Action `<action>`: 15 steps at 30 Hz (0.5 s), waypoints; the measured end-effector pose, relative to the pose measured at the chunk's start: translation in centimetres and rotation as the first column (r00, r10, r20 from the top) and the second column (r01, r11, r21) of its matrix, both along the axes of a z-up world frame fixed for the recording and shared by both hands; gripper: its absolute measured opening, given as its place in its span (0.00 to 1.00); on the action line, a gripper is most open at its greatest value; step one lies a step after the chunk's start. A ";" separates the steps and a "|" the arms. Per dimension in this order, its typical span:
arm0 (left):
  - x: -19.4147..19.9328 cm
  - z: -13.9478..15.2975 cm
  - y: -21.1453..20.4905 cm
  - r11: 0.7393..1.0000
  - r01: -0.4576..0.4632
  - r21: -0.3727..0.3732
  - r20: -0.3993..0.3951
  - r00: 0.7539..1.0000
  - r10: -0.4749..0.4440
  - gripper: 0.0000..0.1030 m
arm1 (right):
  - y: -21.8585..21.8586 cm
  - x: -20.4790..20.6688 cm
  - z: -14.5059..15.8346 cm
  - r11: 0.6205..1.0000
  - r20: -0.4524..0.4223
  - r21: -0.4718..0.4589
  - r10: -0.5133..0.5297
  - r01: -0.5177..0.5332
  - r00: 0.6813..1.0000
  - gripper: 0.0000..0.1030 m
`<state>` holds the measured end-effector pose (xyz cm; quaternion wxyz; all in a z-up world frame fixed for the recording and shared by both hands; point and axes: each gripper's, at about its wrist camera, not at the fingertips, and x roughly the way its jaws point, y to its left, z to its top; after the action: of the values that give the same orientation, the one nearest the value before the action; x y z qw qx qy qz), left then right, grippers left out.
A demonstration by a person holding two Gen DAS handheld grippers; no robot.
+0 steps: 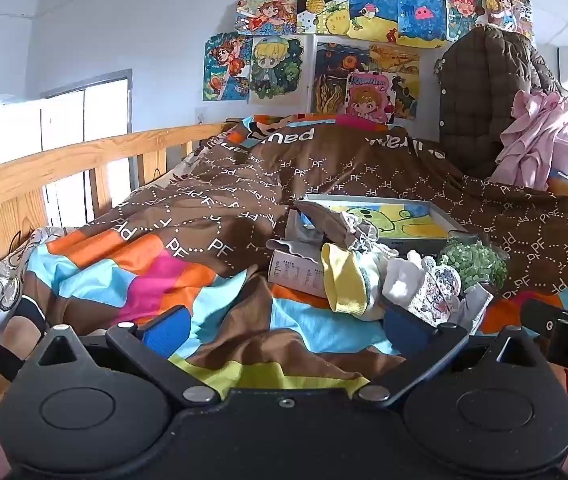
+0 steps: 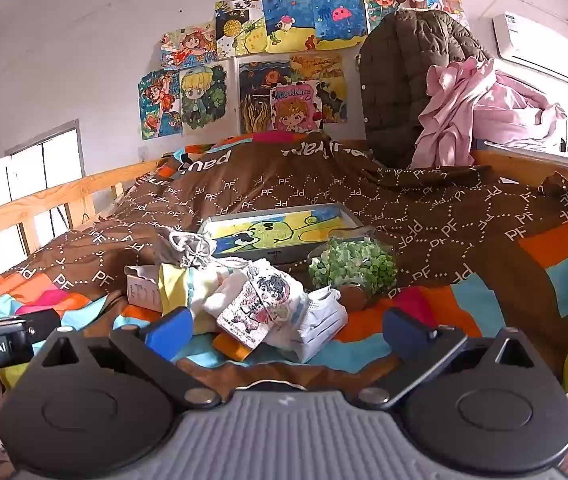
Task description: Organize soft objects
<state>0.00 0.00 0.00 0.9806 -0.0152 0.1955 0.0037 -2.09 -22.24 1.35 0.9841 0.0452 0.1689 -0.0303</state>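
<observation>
Hovering low over the bed, the left gripper [image 1: 285, 330] and the right gripper [image 2: 287, 330] both stand spread wide, grasping nothing. A heap of soft things lies on the patterned quilt [image 2: 423, 216] just ahead: a yellow sock [image 1: 343, 280], white socks [image 2: 323, 320], a cartoon-printed pouch [image 2: 260, 300] and a lace-trimmed cloth [image 2: 188, 248]. Behind the heap rest a framed painting [image 2: 280, 228] and a bunch of green leaves [image 2: 351, 266]. A small carton [image 1: 295, 276] touches the yellow sock.

White walls [image 1: 124, 20] w/ kids' drawings [image 2: 284, 60], wooden bed rail [image 1: 64, 160], bright window [image 1: 84, 120], AC unit [image 2: 539, 44].
</observation>
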 end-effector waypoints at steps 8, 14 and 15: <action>0.0 0.0 0.0 1.000 0.000 -0.004 -0.002 1.000 0.000 0.99 | 0.0 0.0 0.0 1.000 -0.002 0.000 0.000 0.000 1.000 1.00; 0.0 -0.3 0.5 1.000 0.010 -0.007 -0.001 1.000 -0.010 0.99 | 0.0 0.0 0.0 1.000 -0.002 0.000 0.000 0.000 1.000 1.00; -0.1 -0.1 0.5 1.000 0.010 -0.007 0.000 1.000 -0.010 0.99 | 0.0 0.0 0.0 1.000 -0.002 0.000 0.000 0.000 1.000 1.00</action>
<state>-0.12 0.46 -0.13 0.9805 -0.0177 0.1956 -0.0019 -2.08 -22.22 1.36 0.9840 0.0449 0.1699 -0.0304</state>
